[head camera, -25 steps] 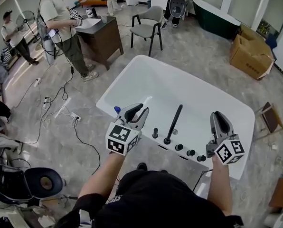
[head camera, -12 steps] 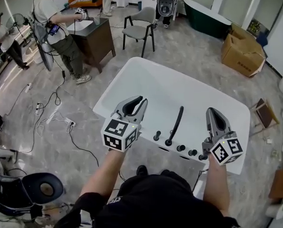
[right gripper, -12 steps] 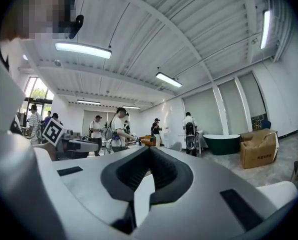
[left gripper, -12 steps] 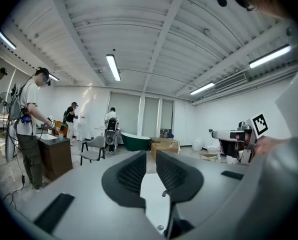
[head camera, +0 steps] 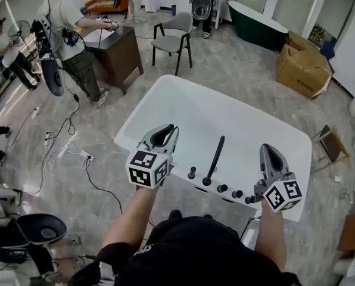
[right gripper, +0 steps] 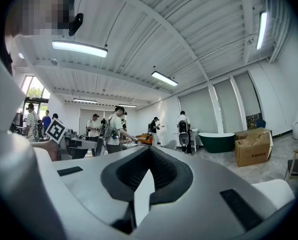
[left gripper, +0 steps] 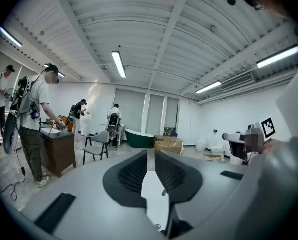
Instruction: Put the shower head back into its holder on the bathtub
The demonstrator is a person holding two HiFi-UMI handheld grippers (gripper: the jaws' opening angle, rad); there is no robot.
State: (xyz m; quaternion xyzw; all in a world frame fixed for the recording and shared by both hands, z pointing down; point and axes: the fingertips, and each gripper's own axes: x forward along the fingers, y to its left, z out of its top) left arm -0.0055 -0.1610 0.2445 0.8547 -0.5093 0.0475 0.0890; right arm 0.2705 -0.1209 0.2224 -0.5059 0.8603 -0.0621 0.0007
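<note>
The only print in sight is the pattern of black-and-white square markers [head camera: 148,167] on each gripper's cube. They carry no words, and the faint marks on the brown cardboard box [head camera: 302,64] across the floor are too small to read. That box has its flaps up, and its contents cannot be made out. The white oval freestanding bathtub [head camera: 140,108] shows a bare white basin, and a dark green bathtub [head camera: 258,25] stands by the far wall. The slim black shower head [head camera: 214,157] has its lower end at a black fitting on the near rim, between small round black knobs [head camera: 222,188], with its length slanting over the basin. The left gripper [head camera: 170,131] has just been closing its jaws, which now meet on nothing. The right gripper [head camera: 267,151] is likewise clenched and empty. Both hover over the near rim, apart from the shower head.
</note>
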